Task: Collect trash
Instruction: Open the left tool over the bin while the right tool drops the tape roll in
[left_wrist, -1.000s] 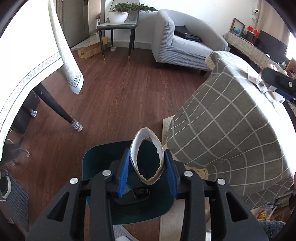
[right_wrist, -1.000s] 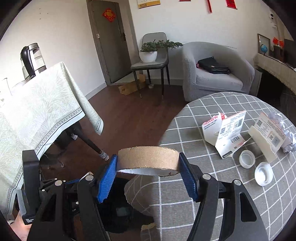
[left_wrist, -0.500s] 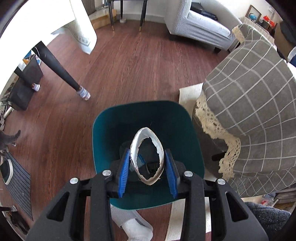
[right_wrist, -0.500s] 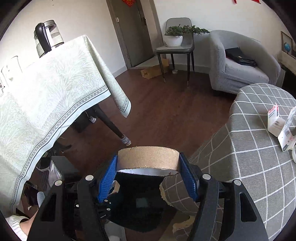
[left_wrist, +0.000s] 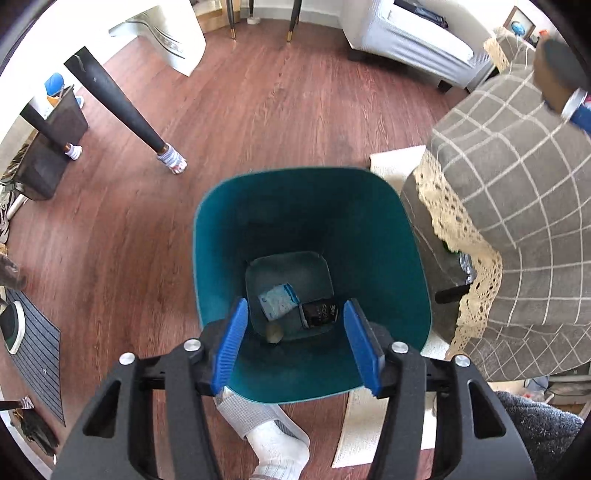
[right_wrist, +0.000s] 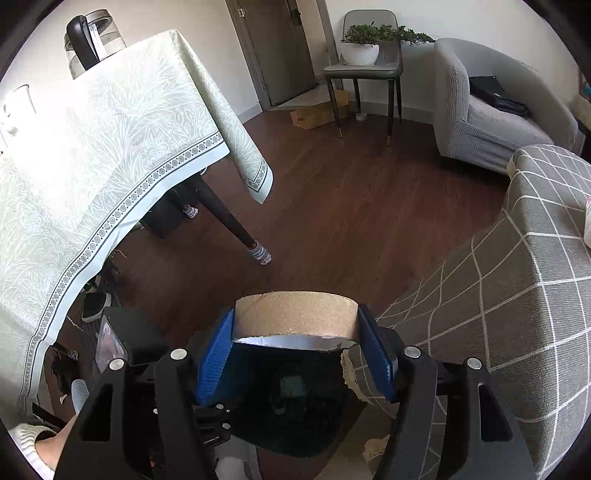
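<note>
A teal trash bin (left_wrist: 221, 236) stands on the wood floor beside the grey checked round table (left_wrist: 517, 192). My left gripper (left_wrist: 295, 341) is open and empty right above the bin. On the bin's bottom lie a white-blue packet (left_wrist: 277, 298), a black packet (left_wrist: 319, 312) and a small beige piece (left_wrist: 274, 333). My right gripper (right_wrist: 295, 350) is shut on a brown cardboard ring (right_wrist: 295, 314) and holds it above the bin's dark mouth (right_wrist: 291, 406), by the table's edge (right_wrist: 517, 295).
A table with a pale green cloth (right_wrist: 92, 166) and black legs (left_wrist: 118, 107) stands to the left. A grey armchair (right_wrist: 491, 110) and a chair with a plant (right_wrist: 364, 55) stand at the back. A socked foot (left_wrist: 273, 443) is next to the bin.
My left gripper has opened and the torn cardboard ring it held is gone from its fingers; a beige piece lies in the bin. My right gripper has swung left with its ring toward the bin.
</note>
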